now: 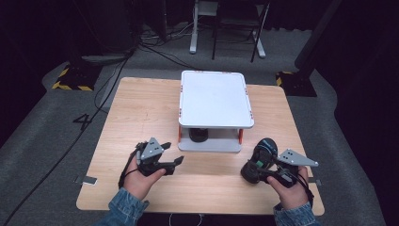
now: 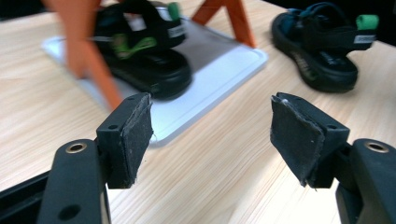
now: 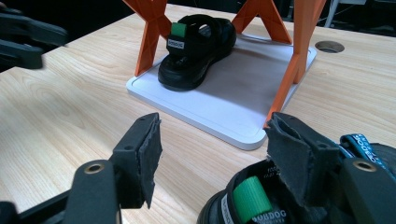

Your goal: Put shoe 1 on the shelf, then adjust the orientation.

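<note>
Jaws of both grippers gape apart; nearer sandal [image 3: 261, 205] reads "SUBDOG" below its green tab.

Blue denim sleeves [image 1: 123, 207], black tools with grey plates [image 1: 151, 149].

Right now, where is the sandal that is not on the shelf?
In the high view the loose sandal lies on the table's right side, just right of the shelf's lower tray, beside the right tool.

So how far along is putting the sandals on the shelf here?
One sandal already sits on the lower tray of the shelf. The second sandal lies on the table by the open right gripper, not gripped. Left gripper open, idle. Still to do: place the second sandal.
</note>
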The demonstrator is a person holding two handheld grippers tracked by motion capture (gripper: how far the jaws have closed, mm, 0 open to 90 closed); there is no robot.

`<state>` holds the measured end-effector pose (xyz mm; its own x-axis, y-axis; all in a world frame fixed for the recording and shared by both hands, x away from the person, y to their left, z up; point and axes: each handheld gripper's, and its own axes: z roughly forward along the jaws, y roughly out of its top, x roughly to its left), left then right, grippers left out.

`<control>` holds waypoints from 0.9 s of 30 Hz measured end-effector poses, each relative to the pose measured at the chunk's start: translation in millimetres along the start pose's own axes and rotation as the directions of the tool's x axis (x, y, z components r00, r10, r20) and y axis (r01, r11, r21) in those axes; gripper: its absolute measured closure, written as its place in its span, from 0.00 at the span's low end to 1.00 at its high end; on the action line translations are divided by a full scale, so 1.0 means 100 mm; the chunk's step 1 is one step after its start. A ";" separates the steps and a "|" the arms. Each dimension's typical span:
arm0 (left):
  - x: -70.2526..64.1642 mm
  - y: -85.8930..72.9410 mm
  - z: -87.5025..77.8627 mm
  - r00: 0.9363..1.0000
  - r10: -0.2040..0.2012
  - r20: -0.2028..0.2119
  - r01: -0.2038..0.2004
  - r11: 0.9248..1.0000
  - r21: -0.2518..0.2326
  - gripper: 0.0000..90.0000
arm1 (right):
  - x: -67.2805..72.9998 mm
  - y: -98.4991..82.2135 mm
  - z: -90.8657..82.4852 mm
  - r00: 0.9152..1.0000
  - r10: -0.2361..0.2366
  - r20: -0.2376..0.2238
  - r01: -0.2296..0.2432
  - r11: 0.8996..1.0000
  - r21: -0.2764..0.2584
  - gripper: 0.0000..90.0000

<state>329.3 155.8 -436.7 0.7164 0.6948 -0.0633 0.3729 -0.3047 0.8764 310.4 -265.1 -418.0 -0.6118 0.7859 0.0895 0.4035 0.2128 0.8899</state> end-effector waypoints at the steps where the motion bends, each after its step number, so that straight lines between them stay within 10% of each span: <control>1: 0.01 -0.02 -0.04 1.000 -0.003 -0.011 0.003 1.000 0.000 0.33 | 0.00 0.00 0.01 1.000 0.000 0.002 0.000 1.000 0.002 0.39; 7: 0.23 -0.14 -0.30 0.994 -0.025 -0.108 0.028 0.999 0.027 0.33 | -0.09 0.01 0.04 0.997 0.052 0.053 -0.056 0.996 0.069 0.31; 16: 0.58 -0.33 -0.44 0.966 -0.086 -0.245 0.111 0.990 0.089 0.31 | -0.20 -0.02 0.04 0.989 0.086 0.124 -0.103 0.985 0.138 0.21; 27: 0.84 -0.53 -0.42 0.944 -0.160 -0.289 0.199 0.974 0.111 0.31 | -0.19 -0.18 0.13 0.984 0.048 0.173 -0.086 0.973 0.215 0.24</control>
<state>345.2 257.5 -468.2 0.4463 0.8927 -0.0620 0.5712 -0.2308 0.7877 323.2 -276.4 -441.7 -0.4647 0.8839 0.0538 0.5910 0.2644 0.7621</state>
